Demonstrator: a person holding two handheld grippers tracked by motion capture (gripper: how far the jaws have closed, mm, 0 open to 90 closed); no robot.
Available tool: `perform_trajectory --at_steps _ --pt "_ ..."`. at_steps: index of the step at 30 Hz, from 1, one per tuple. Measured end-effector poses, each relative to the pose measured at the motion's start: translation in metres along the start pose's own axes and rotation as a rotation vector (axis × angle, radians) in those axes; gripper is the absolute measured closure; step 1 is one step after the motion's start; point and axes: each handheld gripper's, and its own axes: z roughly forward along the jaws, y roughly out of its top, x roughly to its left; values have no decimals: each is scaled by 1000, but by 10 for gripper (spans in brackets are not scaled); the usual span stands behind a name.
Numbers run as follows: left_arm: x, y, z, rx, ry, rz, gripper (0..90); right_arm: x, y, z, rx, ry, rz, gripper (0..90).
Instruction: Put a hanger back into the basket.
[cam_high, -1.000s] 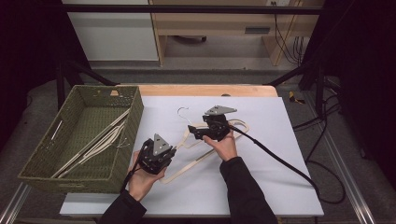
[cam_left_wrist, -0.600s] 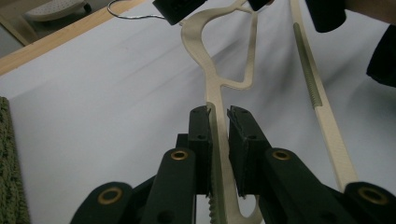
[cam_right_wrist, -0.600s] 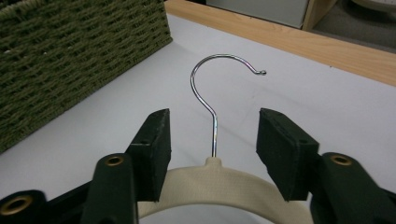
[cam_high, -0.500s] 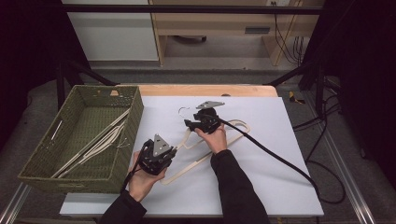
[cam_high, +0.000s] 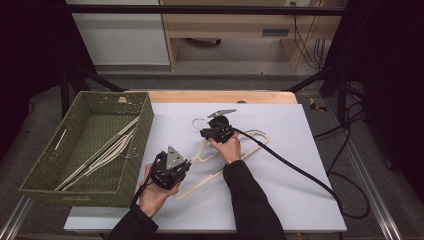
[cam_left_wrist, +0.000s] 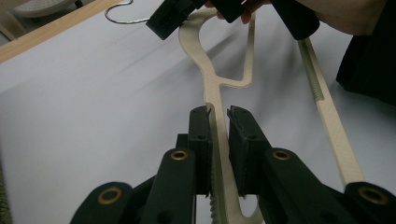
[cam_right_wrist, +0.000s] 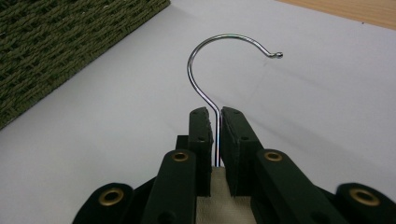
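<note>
Right gripper (cam_high: 207, 131) has shifted left, jaws just clenched on the hanger's (cam_high: 235, 155) hook; left gripper (cam_high: 172, 175) grips its arm; basket (cam_high: 142, 145) holds hangers.

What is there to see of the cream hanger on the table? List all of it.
The hanger is a cream, wood-like frame with curved shoulders, a ribbed lower bar and a chrome wire hook. It lies flat on the white table, right of the green basket. The left gripper is shut on one shoulder arm; the right gripper, whose jaws have just been closing, clamps the hook's stem.
</note>
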Motion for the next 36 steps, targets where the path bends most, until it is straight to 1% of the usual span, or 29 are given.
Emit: perform_trajectory --at_steps 1,2,4,5,7,9,12,13,14,15,16,17,18,19,20,21,23,24,25,26,27,28,29,32,33,34,36 --pt "0 0 1 -7 -5 -9 794 0 0 0 6 -1 -2 838" --pt "0 -1 1 -5 -10 -11 794 0 0 -1 7 -5 -6 868" --pt "0 -2 2 -4 -11 -9 794 0 0 -2 4 -13 -15 879" --pt "0 -2 2 -5 -12 -8 793 1 0 -3 2 -20 -14 883" --pt "1 -3 2 -3 -24 -17 793 1 1 -5 0 -17 -6 888" --pt "1 -4 3 -1 -26 -23 793 2 1 -6 2 -16 -17 892" --pt "1 -6 4 13 -33 -24 794 4 2 -10 -12 -20 -16 893" --pt "1 -6 4 14 -36 -25 794 4 1 -11 -18 -22 -24 893" --pt "1 -7 4 10 -20 -21 797 5 2 -12 -20 -25 -26 894" --pt "2 -7 3 6 -43 -25 899 7 2 -12 -22 -24 -20 895" --pt "3 -7 3 1 -59 -38 899 7 1 -13 -26 -26 -46 895" --pt "3 -6 3 -2 -44 -27 898 8 0 -13 -28 -39 -67 895" --pt "4 -6 3 6 -39 -19 884 9 -1 -13 -27 -48 -69 896" --pt "5 -5 3 6 -51 -31 838 10 -2 -13 -27 -41 -64 896" --pt "7 -5 4 -4 -53 -43 795 11 -3 -14 -36 -38 -63 896" --pt "9 -5 5 -11 -44 -46 728 13 -3 -16 -44 -41 -64 896" --pt "12 -3 10 -27 -57 -62 562 14 -5 -19 -66 -32 -83 896" --pt "15 -2 14 -52 -61 -70 511 14 -6 -21 -70 -36 -96 897" --pt "18 -2 17 -53 -70 -73 427 15 -7 -25 -87 -32 -103 896" --pt "21 -1 21 -44 -83 -84 389 16 -8 -28 -98 -26 -106 896" --pt "23 0 26 -52 -100 -106 359 16 -8 -30 -110 -25 -107 896" --pt "25 1 29 -46 -114 -108 342 17 -9 -32 -120 -23 -110 896" --pt "27 2 33 -49 -128 -123 347 17 -10 -35 -127 -21 -121 896" --pt "30 6 44 -46 -181 -151 358 19 -13 -42 -148 -18 -125 896" --pt "30 8 47 -44 -193 -154 367 19 -13 -45 -158 -19 -137 895" --pt "30 9 49 -45 -215 -167 388 20 -14 -47 -162 -19 -131 895" --pt "29 12 55 -43 -238 -181 428 20 -15 -51 -178 -17 -145 895"
